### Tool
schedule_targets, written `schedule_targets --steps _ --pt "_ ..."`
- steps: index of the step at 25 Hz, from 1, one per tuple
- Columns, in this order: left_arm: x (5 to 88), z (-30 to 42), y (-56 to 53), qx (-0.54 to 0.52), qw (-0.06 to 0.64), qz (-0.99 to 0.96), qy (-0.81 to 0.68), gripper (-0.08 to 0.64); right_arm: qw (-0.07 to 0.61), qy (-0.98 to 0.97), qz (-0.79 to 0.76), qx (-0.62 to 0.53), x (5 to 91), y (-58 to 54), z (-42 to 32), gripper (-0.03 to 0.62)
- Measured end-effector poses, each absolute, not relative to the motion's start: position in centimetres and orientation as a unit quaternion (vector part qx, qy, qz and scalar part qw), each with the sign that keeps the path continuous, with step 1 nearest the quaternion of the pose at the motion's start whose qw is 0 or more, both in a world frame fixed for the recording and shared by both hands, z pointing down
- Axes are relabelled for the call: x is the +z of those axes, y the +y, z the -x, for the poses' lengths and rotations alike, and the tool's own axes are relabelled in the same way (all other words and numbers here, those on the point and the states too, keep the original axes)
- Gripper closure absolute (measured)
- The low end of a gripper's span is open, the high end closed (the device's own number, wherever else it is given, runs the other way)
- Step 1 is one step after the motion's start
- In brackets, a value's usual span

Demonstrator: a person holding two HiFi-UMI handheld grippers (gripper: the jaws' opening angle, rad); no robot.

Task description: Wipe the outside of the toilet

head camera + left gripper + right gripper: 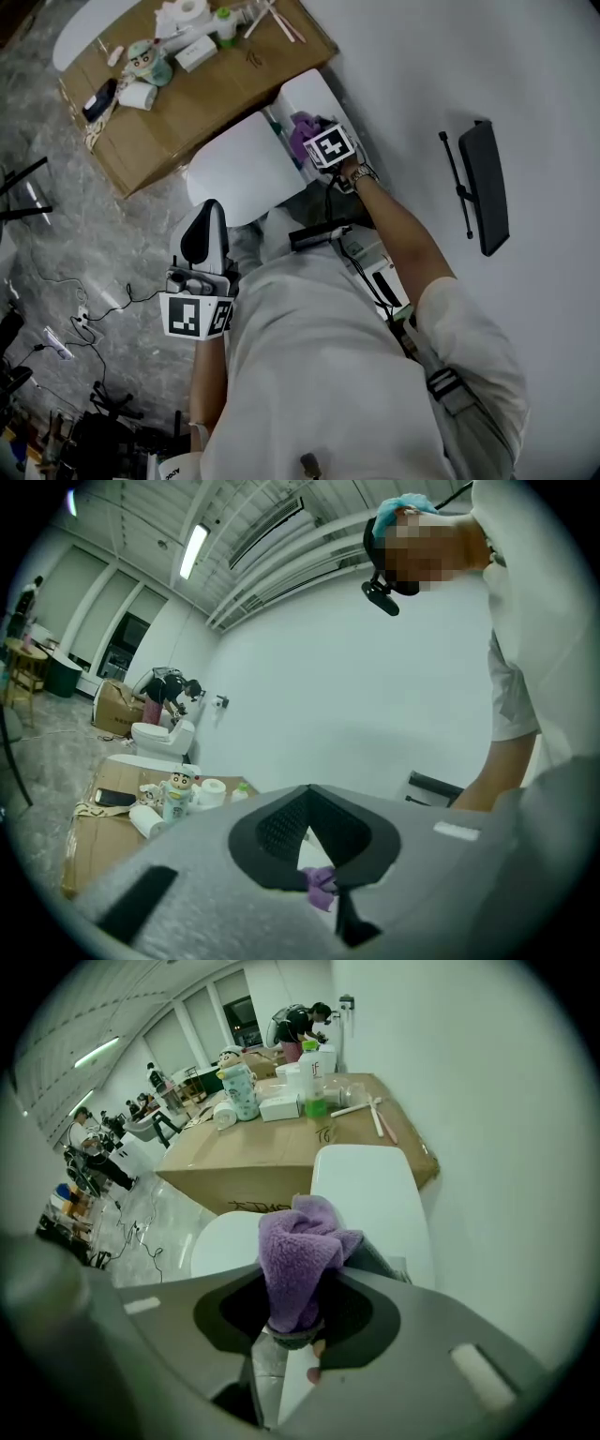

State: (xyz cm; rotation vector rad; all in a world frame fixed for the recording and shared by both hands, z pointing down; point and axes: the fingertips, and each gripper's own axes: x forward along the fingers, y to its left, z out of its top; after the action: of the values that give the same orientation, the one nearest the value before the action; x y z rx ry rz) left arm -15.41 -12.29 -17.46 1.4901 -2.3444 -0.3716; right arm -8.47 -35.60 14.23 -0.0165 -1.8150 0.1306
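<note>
Presently: right tongs (pixel 319 142) clenched on a bunched purple cloth (pixel 302 134). The wad pokes out ahead of the tips, so fabric rather than plastic would meet porcelain. The toilet (pixel 234 169) sits just ahead of and below these tongs. The cloth is at the joint between the closed lid and the tank (pixel 309 94); contact uncertain.

Left tongs (pixel 206 225) wait at the lid's near edge, drawn together on nothing I can confirm. Probably parked clear so one arm does the wiping.

Judgement: work is around the tank, and the bowl sides look yet to be done. Cardboard box (pixel 216 84) of bottles and rolls lies beyond the right tongs.
</note>
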Motion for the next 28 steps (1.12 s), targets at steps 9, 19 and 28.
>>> schedule_targets --steps 9,19,28 --pt "-17.3 17.0 -14.6 -0.125 0.172 -0.503 -0.838 0.554 0.598 -0.796 0.001 0.087 14.0 -37.7 14.8 0.456" --pt "-16.7 17.8 -15.3 -0.121 0.180 -0.478 -0.851 0.554 0.556 -0.827 -0.001 0.080 12.6 -41.2 21.8 0.454" --pt "-16.8 18.9 -17.7 -0.125 0.180 -0.489 -0.845 0.554 0.565 -0.803 -0.078 0.173 12.4 -47.1 19.3 0.456"
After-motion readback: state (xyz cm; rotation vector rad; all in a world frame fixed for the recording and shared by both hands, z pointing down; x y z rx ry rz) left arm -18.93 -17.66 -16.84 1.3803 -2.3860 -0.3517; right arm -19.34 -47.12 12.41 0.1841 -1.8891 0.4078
